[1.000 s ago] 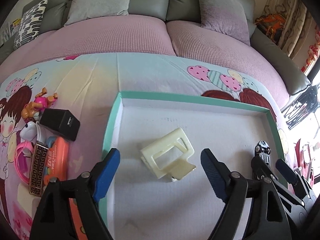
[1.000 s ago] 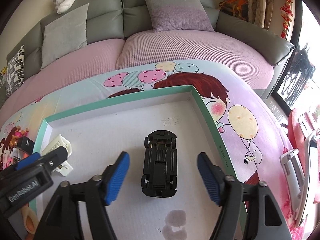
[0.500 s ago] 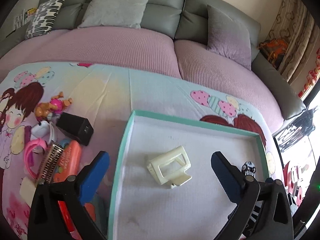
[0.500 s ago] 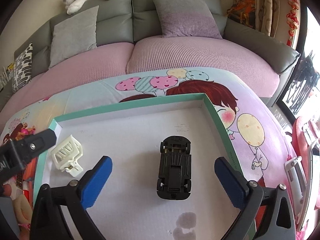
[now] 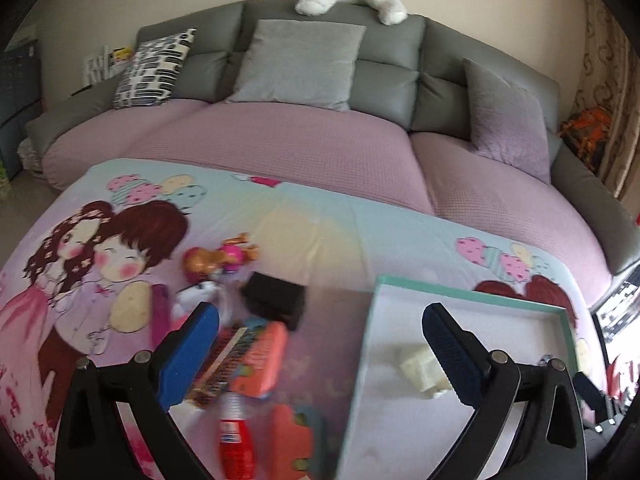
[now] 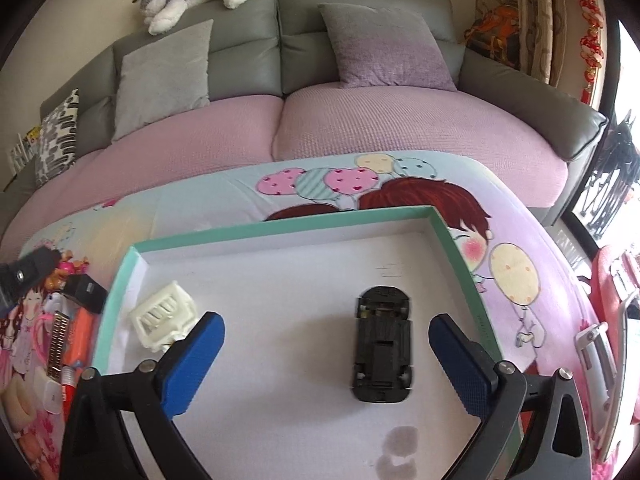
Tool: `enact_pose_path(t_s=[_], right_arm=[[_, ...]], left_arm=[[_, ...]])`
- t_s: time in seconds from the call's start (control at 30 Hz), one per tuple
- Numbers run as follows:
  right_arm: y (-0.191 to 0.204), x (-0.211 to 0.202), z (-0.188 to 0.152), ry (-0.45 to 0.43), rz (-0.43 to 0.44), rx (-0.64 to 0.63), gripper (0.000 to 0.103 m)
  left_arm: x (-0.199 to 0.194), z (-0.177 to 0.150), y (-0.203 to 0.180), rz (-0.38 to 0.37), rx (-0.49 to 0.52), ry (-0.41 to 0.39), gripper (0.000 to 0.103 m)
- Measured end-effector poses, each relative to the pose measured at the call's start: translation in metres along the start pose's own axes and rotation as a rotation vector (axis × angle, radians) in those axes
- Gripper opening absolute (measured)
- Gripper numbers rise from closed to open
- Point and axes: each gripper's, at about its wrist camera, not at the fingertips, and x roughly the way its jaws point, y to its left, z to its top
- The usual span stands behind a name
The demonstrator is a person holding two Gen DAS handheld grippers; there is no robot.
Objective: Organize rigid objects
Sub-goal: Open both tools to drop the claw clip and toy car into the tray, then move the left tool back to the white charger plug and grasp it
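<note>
A teal-rimmed white tray lies on the cartoon cloth. In it are a cream plastic clip at the left and a black toy car, upside down, at the right. My right gripper is open and empty above the tray, the car just left of its right finger. My left gripper is open and empty, straddling the tray's left rim. Left of the tray lie a black box, a harmonica, an orange item and a red bottle. The clip shows there too.
A small doll figure and a pink ring lie with the pile left of the tray. A purple-covered sofa with cushions stands behind the table. A red chair is at the right.
Both grippers have risen and pulled back from the tray. The left one has swung left, from over the clip to over the tray's left rim and the pile. The clip and car stay put.
</note>
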Motion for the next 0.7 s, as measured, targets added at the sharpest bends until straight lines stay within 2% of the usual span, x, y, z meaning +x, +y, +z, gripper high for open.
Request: enact_pose_path(t_s=[0.23,0.37,0.6,0.7], right_arm=[[0.034,-0.007,0.001,-0.031,0.097,-0.026,0.103],[0.047,-0.006,0.0,-0.032,0.13,-0.033,0.103],[0.072,-0.008,-0.002,-0.041,0.159,-0.075,0.103],[0.087,-0.01,-0.003,-0.023,0.234,-0.082,0.103]], left_arm=[[-0.002,-0.004,0.057,0.106,-0.094,-0.018,0.101],[0.005,-0.011,0.087,0.184,-0.135,0.011,0.101],[0.011,-0.017,0.134,0.23,-0.223,0.052,0.102],[0.016,-0.021,0.154,0.237,-0.256,0.089,0.101]])
